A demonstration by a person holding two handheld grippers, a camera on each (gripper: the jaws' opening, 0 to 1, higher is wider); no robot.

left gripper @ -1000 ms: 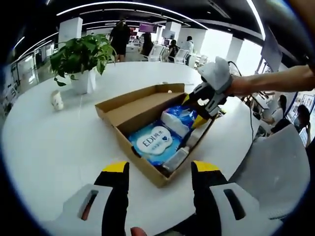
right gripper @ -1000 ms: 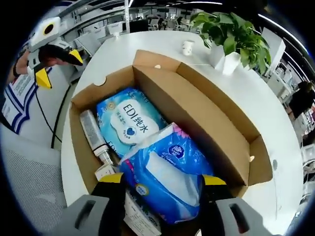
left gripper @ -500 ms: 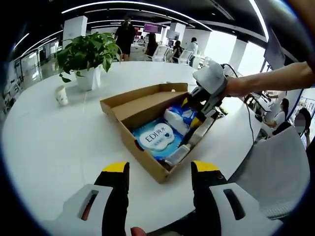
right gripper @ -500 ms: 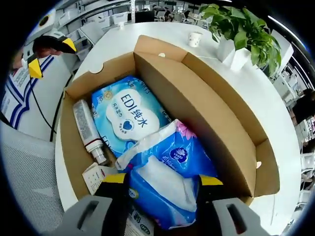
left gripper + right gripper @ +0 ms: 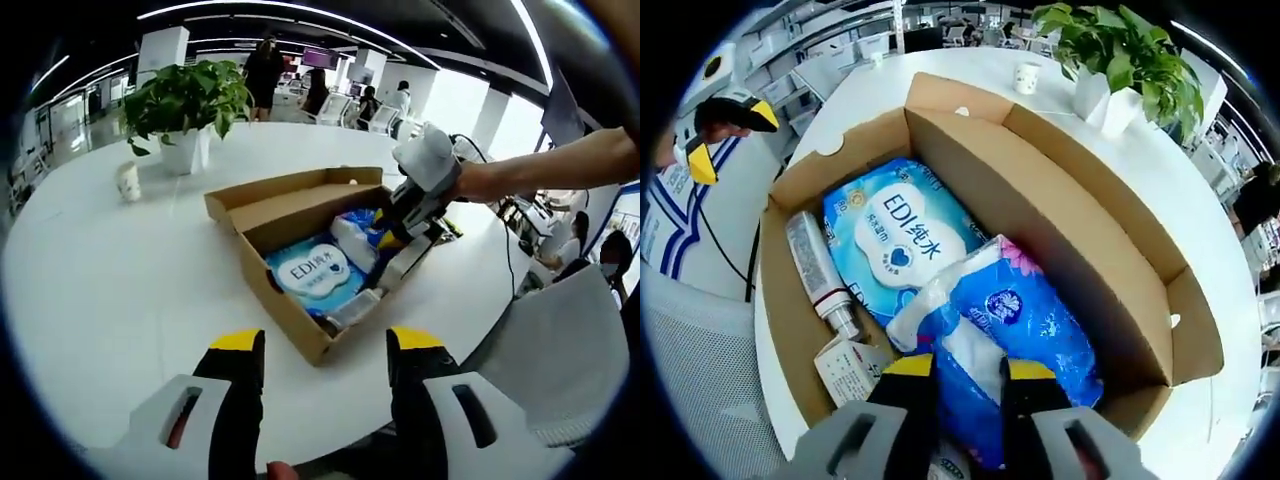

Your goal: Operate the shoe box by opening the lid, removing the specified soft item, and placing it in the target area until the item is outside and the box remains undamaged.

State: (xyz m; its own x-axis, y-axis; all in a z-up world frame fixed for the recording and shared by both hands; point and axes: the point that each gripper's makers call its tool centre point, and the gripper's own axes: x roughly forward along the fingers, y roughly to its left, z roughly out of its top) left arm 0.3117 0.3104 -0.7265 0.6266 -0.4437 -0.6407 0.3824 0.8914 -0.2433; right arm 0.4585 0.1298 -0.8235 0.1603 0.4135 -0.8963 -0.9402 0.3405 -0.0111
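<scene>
Here right gripper (image 5: 958, 368) pinches blue tissue pack (image 5: 1015, 320); left gripper (image 5: 323, 345) gapes, clear of box (image 5: 265, 215).

Your box (image 5: 1060, 215) sits on the table (image 5: 120, 280), lid folded back toward the plant (image 5: 185, 100) and cup (image 5: 127, 182) behind it. Inside, 2 packs lie together, the tissue pack (image 5: 1015, 320) overlapping the EDI pack (image 5: 902, 245), with a bottle (image 5: 818, 275) along the wall beside them.
</scene>
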